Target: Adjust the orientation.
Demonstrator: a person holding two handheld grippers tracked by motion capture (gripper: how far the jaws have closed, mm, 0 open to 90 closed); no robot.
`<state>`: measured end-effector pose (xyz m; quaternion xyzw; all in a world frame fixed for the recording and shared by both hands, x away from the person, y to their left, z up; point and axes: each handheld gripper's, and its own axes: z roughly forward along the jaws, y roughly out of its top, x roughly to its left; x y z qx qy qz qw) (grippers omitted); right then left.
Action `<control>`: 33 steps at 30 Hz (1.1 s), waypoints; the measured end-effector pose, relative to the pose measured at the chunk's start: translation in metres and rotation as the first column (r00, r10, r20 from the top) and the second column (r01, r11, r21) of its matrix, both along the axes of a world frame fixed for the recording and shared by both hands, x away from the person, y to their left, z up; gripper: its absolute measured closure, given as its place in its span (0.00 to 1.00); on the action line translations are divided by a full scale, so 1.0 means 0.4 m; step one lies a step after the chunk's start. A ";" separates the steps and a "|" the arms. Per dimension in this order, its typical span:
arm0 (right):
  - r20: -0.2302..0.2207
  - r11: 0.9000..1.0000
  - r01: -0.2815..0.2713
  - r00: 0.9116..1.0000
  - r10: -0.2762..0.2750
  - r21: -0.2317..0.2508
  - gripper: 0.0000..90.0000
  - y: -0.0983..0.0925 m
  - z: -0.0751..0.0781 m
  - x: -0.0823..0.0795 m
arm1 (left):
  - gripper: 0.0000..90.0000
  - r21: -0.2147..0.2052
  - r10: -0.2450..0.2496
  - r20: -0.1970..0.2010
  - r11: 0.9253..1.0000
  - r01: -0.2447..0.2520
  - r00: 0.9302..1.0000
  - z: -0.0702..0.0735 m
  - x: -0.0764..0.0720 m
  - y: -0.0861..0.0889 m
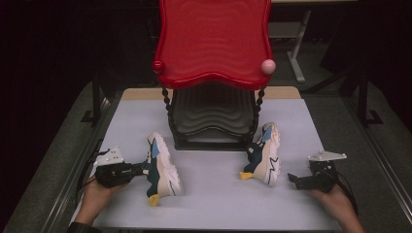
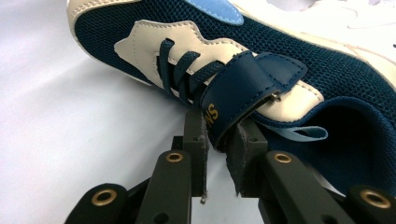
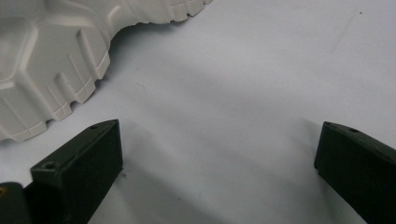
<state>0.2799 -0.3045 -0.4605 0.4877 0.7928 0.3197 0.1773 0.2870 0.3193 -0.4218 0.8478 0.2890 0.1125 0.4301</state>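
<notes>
Two navy, cream and light-blue sneakers lie on their sides on the white table (image 1: 214, 206). The left sneaker (image 1: 163, 167) (image 2: 299, 60) faces my left gripper (image 1: 144, 169) (image 2: 218, 140), whose jaws are shut on the end of its navy strap (image 2: 247, 88) beside the laces. The right sneaker (image 1: 266, 155) turns its cream sole (image 3: 46, 56) toward my right gripper (image 1: 293, 178) (image 3: 218, 133). That gripper stands open just above the table, a short way from the sole, with nothing between its fingers.
A shoe rack with a wavy red top shelf (image 1: 214, 39) and a dark lower shelf (image 1: 214, 116) stands at the back middle of the table, between the two sneakers. A person's hands hold both grippers near the table's front edge.
</notes>
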 end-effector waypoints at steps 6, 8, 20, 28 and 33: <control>0.000 1.000 0.000 1.000 0.000 0.000 0.00 0.000 0.000 0.000 | 0.89 -0.015 0.052 0.010 0.999 -0.052 0.999 0.013 -0.017 0.060; 0.000 1.000 0.000 1.000 0.000 0.000 0.00 0.000 0.000 0.000 | 0.89 -0.017 0.067 0.010 0.998 -0.066 0.998 0.016 -0.027 0.080; -0.001 1.000 0.001 1.000 -0.001 0.002 0.00 0.000 0.000 0.000 | 0.89 -0.042 0.094 0.029 0.995 -0.092 0.995 0.037 -0.039 0.107; -0.001 1.000 0.001 1.000 -0.001 0.001 0.00 0.000 0.000 0.000 | 0.87 -0.074 0.054 0.048 0.996 -0.051 0.997 0.069 -0.003 0.063; -0.001 1.000 0.000 1.000 0.000 0.001 0.00 0.000 0.000 0.000 | 0.87 -0.086 0.024 0.053 0.996 -0.020 0.998 0.082 0.025 0.031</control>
